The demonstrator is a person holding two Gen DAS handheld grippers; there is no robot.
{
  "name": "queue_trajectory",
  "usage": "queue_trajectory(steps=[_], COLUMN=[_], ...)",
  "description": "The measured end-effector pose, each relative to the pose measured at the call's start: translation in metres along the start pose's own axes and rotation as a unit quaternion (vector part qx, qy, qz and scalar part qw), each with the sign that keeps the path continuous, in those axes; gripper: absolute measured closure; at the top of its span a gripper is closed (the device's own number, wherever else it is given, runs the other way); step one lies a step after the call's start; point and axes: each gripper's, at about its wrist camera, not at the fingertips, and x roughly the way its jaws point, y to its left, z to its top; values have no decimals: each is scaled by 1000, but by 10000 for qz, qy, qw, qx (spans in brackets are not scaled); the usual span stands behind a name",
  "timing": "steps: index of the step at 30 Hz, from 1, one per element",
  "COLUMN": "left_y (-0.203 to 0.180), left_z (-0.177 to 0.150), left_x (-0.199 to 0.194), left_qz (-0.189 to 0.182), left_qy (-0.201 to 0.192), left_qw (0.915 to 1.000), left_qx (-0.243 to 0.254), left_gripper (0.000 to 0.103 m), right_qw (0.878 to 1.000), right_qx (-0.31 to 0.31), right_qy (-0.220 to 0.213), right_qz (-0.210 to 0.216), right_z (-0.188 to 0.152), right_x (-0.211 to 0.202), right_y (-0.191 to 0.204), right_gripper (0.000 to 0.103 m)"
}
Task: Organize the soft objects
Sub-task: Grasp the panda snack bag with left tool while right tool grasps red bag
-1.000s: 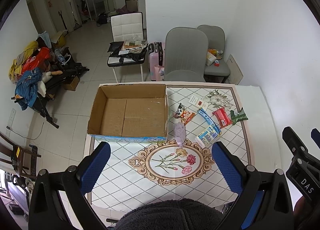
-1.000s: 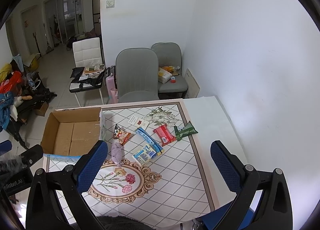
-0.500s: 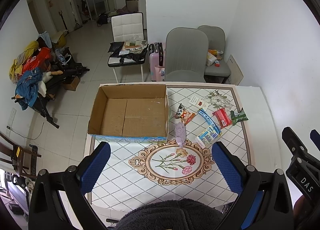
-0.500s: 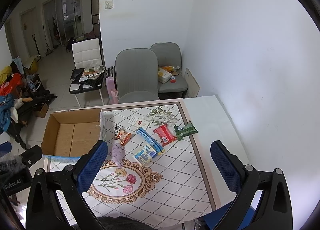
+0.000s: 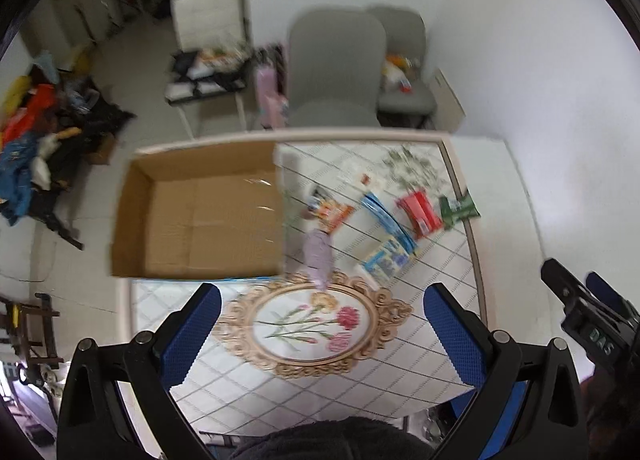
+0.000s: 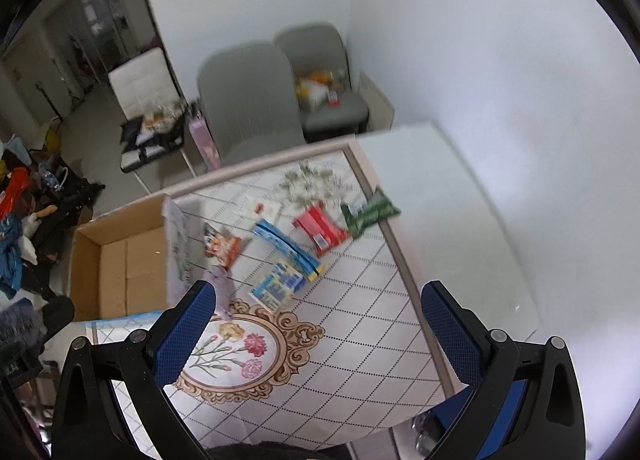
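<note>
Above the near edge of the patterned table (image 5: 304,380), the left gripper (image 5: 320,332) and the right gripper (image 6: 316,328) each hang with blue fingers spread wide apart and nothing between them. Beyond the floral medallion (image 5: 316,324) lie the soft packets: a lilac pouch (image 5: 318,256), a blue-and-white pack (image 5: 386,260), an orange snack bag (image 5: 330,210), a blue packet (image 5: 386,220), a red pack (image 5: 420,212) and a green pack (image 5: 458,210). Left of them sits an open cardboard box (image 5: 200,216), with 2 grey chairs (image 5: 334,72) past the table's far edge.
</note>
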Motion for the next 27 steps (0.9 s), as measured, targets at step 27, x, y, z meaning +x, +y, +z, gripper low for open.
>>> queue_trajectory(steps=[27], left_y=[-21], left_z=[117], left_x=[364], left_qz=[859], left_qy=[2557], left_qw=[9529], left_qx=[-1385], left_gripper=[0], right_qw=[9627], right_qx=[-1220], right_qy=[2323], right_qz=[653], right_z=[88], right_x=[409], right_y=[2], right_gripper=[3])
